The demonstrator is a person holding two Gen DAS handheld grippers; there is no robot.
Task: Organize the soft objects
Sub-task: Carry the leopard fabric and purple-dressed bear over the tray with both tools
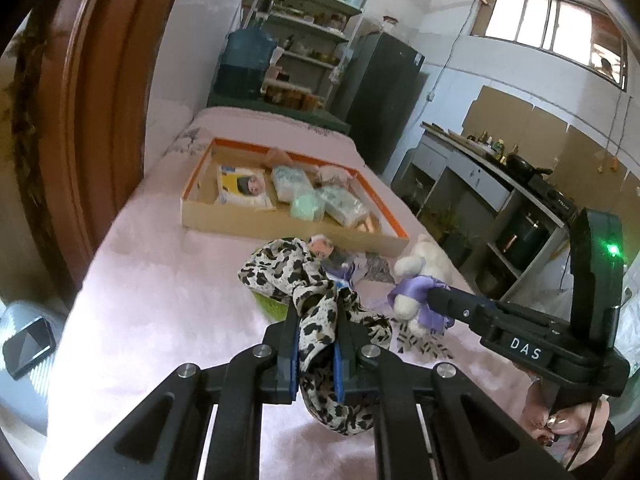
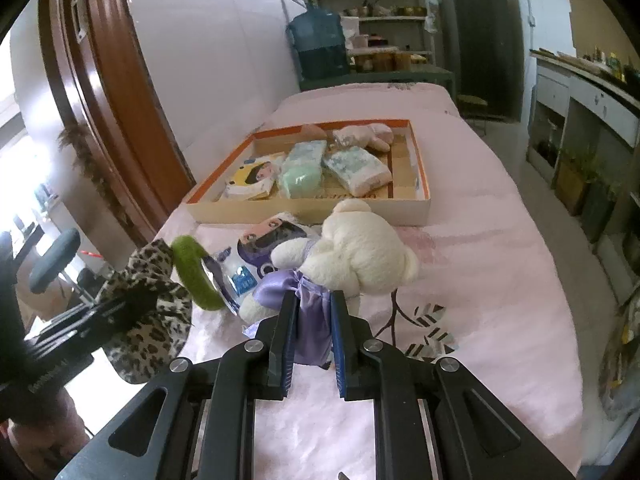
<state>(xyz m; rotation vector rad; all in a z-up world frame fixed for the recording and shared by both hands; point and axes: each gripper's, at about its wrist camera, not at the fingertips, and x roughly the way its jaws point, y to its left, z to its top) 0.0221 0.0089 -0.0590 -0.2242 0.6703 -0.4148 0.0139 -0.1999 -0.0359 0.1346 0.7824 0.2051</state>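
Nearest the lens, the left gripper [image 1: 318,312] is clamped on a leopard-print scarf [image 1: 304,280], whose loose folds spill over and below the jaws. The right gripper [image 2: 313,312] is closed on the purple satin dress [image 2: 308,312] of a white plush bear [image 2: 360,248], which lies on the pink bedspread [image 2: 480,260] just in front of the box. Both items look light and limp: the scarf will likely droop and trail, and the satin looks slippery, so a grip on bunched cloth seems safer than on a single layer. The bear's weight would hang from its dress, which may stretch or slide.

Beside the bear lie a green headband [image 2: 192,268] and a printed packet [image 2: 260,240]. Beyond them sits the shallow cardboard box [image 2: 312,210] with an orange rim, already holding 3 soft packs, another packet and a pink plush toy [image 2: 368,134].
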